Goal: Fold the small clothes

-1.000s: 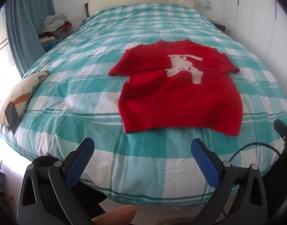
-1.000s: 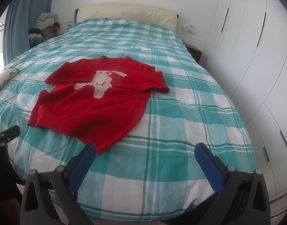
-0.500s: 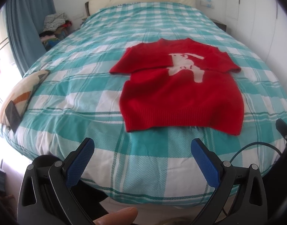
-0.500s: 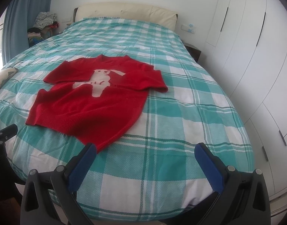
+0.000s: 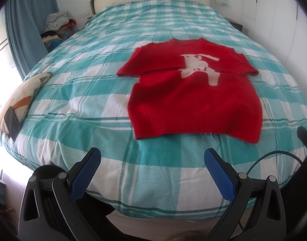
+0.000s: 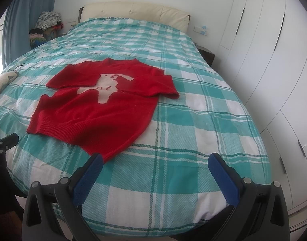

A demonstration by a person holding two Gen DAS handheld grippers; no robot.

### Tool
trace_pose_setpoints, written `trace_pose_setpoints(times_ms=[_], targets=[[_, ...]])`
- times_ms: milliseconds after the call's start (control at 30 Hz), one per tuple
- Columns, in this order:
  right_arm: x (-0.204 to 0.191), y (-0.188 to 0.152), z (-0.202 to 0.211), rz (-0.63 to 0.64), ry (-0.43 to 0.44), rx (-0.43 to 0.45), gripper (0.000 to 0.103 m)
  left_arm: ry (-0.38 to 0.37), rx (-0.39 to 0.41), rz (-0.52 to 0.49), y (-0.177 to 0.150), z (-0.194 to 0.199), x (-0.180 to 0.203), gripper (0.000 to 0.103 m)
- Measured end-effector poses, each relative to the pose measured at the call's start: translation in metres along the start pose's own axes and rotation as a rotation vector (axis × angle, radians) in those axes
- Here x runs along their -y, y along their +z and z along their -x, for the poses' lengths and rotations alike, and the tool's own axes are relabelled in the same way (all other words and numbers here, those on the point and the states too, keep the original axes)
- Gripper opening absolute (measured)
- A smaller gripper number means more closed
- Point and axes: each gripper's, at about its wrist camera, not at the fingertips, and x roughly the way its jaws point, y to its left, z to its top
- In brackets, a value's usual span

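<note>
The red sweater (image 5: 195, 102) lay flat on the checked bed (image 5: 89, 92), collar far, hem near. Both sleeves were folded across the chest. It sat ahead-right of the left gripper (image 5: 152, 163) and ahead-left of the right gripper (image 6: 156, 169), whose left finger overlapped the hem corner. Both grippers gaped wide, empty.
</note>
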Motion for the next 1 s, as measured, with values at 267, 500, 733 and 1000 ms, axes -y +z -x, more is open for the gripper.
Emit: trace_pose_setpoints(times_ms=[267,500,733,1000], targets=[[0.004,-0.001,-0.003,-0.008,0.005,0.002,0.103,-0.037,-0.010,0.025,0.007,-0.011,-0.020,0.103],[0.017,0.001,-0.011,-0.049,0.051,0.030,0.103,-0.160,-0.048,0.094,0.023,-0.046,-0.062,0.103],[0.029,-0.002,-0.079,-0.229,0.499,-0.109,0.103,-0.270,-0.143,0.229,0.043,-0.124,-0.094,0.102],[0.009,-0.013,-0.106,-0.153,0.726,-0.213,0.103,-0.342,-0.199,0.162,0.040,-0.143,-0.064,0.079]])
